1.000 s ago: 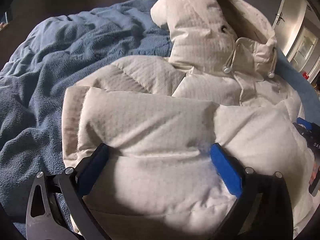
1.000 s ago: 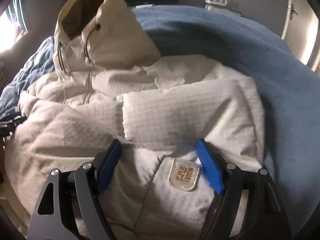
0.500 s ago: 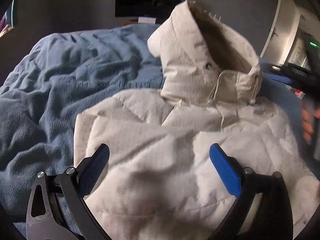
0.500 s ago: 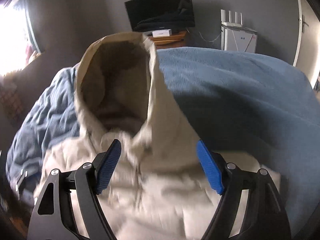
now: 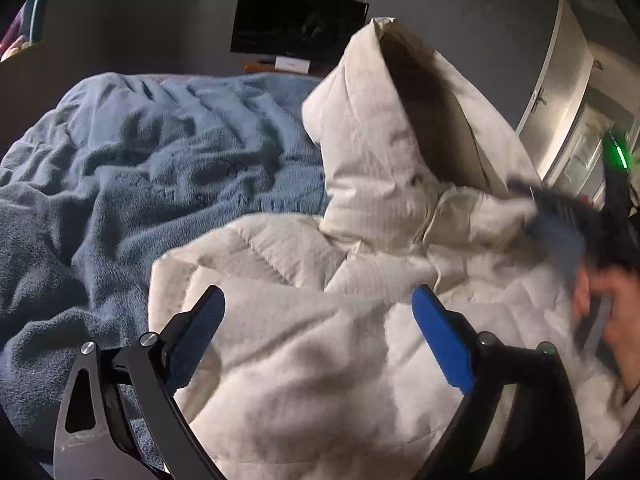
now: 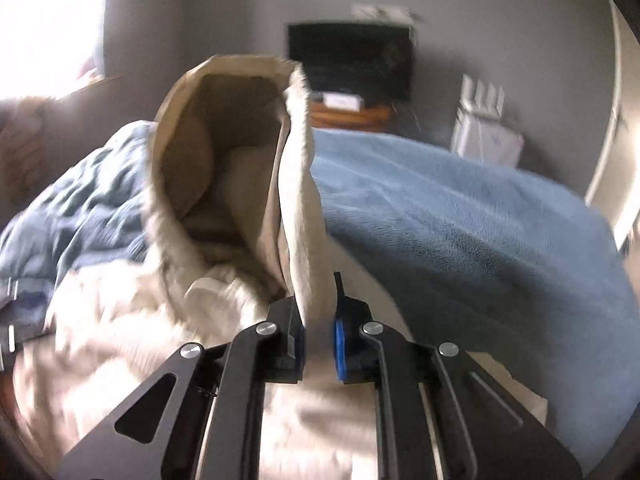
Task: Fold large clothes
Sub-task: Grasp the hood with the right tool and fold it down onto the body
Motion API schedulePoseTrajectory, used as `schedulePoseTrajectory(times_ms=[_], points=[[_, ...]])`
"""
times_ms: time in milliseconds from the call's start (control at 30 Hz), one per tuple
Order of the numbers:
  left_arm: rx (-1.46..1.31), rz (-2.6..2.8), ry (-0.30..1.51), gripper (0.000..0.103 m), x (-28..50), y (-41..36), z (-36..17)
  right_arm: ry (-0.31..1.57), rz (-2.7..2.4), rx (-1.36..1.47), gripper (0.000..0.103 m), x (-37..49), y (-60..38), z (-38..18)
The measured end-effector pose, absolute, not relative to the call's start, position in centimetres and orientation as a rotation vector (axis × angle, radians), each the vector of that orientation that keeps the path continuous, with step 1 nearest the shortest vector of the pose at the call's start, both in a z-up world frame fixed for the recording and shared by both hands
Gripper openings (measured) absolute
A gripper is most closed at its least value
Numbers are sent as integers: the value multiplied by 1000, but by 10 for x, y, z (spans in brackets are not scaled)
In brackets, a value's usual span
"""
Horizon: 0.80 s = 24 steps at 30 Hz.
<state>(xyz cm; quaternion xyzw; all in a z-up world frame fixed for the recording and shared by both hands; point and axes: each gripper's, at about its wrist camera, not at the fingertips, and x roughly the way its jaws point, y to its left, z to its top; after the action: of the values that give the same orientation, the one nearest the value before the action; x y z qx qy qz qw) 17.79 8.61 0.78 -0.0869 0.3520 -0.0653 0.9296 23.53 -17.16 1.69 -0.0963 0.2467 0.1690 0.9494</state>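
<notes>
A white hooded puffer jacket (image 5: pixel 320 360) lies folded on a blue blanket (image 5: pixel 140 184). Its hood (image 5: pixel 400 128) stands upright. My left gripper (image 5: pixel 318 324) hovers over the jacket's body. Its jaws are wide and closing a little, with the fabric below them and no pad pressing on it. My right gripper (image 6: pixel 318 336) is shut on the front edge of the hood (image 6: pixel 296 200) and holds it up. In the left wrist view the right gripper (image 5: pixel 560 236) is a dark blur at the hood's base, with a hand (image 5: pixel 612 316) behind it.
The blue blanket (image 6: pixel 460 224) covers the bed around the jacket. A dark screen (image 5: pixel 298 20) hangs on the grey far wall above a wooden shelf (image 6: pixel 348 114). A white device (image 6: pixel 484 132) stands past the bed, a door (image 5: pixel 560 92) at right, a bright window (image 6: pixel 52 20) at left.
The right gripper left the jacket's body, moved up to the hood and shut on its edge. The left gripper rose off the jacket and pulled back. The hood stands taller.
</notes>
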Motion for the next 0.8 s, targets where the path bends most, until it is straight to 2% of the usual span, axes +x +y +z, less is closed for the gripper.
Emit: schedulePoseTrajectory(times_ms=[200,400,467,500,533,567,800], points=[[-157,-116,587,90,159,86,41,445,437,-334,8,149,-180,-18],[-82,-75,534,87,142,80,52,516,437,-358,8,136,-195,-48],[-21,-91,562,56,139,73,49,517,440,-362,8,138,-194,-48],[10,-89,589,31,137,71,46,517,437,-364,8,137,-194,-47],[57,-75,617,24,135,65,44,531,434,-354,8,138,-194,-47],[77,-85,624,19,130,62,43,545,432,-340,9,137,-194,-47],[157,-142,649,18,74,43,49,601,492,-242,46,112,-212,-29]])
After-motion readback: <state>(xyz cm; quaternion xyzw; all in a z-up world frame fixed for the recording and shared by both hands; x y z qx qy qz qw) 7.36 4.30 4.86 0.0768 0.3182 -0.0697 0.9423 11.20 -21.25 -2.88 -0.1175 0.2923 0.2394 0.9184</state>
